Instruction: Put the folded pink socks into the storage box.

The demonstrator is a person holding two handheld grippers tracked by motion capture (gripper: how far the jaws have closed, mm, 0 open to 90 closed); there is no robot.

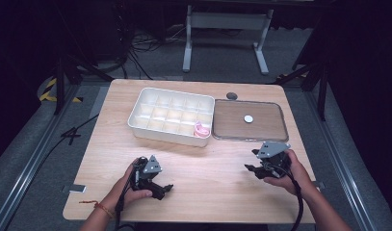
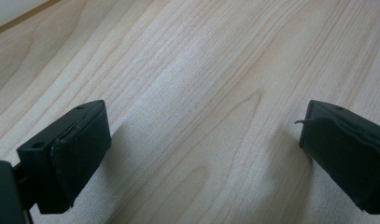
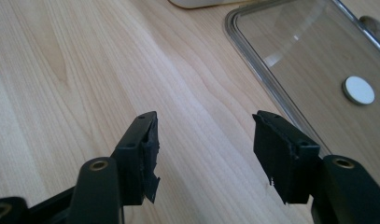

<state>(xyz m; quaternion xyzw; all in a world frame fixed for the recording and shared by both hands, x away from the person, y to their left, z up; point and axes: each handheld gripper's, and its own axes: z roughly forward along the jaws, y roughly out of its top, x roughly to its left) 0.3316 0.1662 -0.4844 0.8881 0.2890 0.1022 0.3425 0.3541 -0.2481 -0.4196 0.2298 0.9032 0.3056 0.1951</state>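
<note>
Both grippers, left (image 1: 157,185) and right (image 1: 255,161), wide apart, empty, low near table (image 1: 203,192) front, likely idle; lid (image 1: 249,120) off beside tray (image 1: 172,118) for bin access.

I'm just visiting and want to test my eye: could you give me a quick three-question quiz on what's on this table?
1. True or false: the pink item lies in a corner compartment of the white divided tray.
2. What sits on the clear lid: A) a small white disc, B) a spoon, C) a cup?
3. Are the left gripper and right gripper open or shut?

Key
1. True.
2. A, the white disc.
3. Both open, holding nothing.
</note>
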